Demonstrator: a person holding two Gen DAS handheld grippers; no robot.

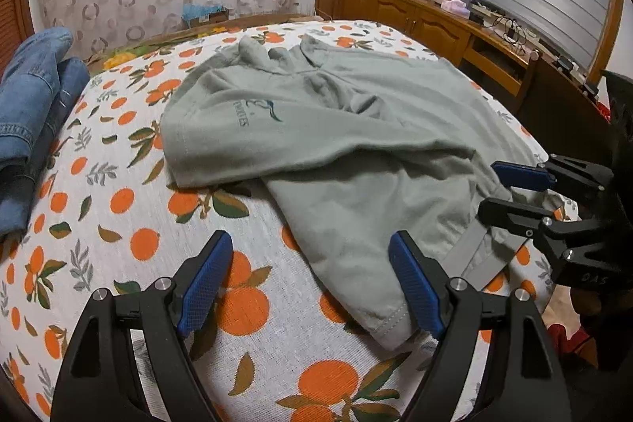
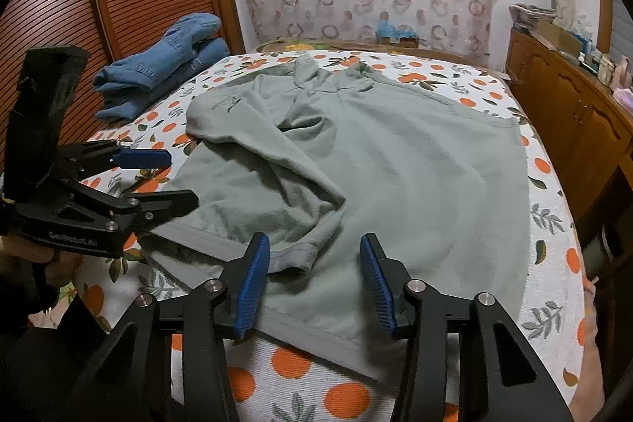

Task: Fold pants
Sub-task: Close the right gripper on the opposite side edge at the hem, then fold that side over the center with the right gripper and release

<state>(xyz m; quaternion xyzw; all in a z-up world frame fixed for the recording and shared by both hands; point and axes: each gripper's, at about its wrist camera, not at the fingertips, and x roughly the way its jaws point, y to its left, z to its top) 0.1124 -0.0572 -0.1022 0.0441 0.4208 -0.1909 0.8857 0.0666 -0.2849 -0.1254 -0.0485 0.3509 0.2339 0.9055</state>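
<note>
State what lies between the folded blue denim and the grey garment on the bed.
Only bare orange-print bedsheet separates the denim pile from the grey garment; the right wrist view shows it best.

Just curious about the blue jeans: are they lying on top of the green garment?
No, the jeans sit apart on the bedsheet, left of the green garment.

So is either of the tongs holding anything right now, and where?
Nothing is held. Left tongs and right tongs both stand open over the grey-green garment.
</note>
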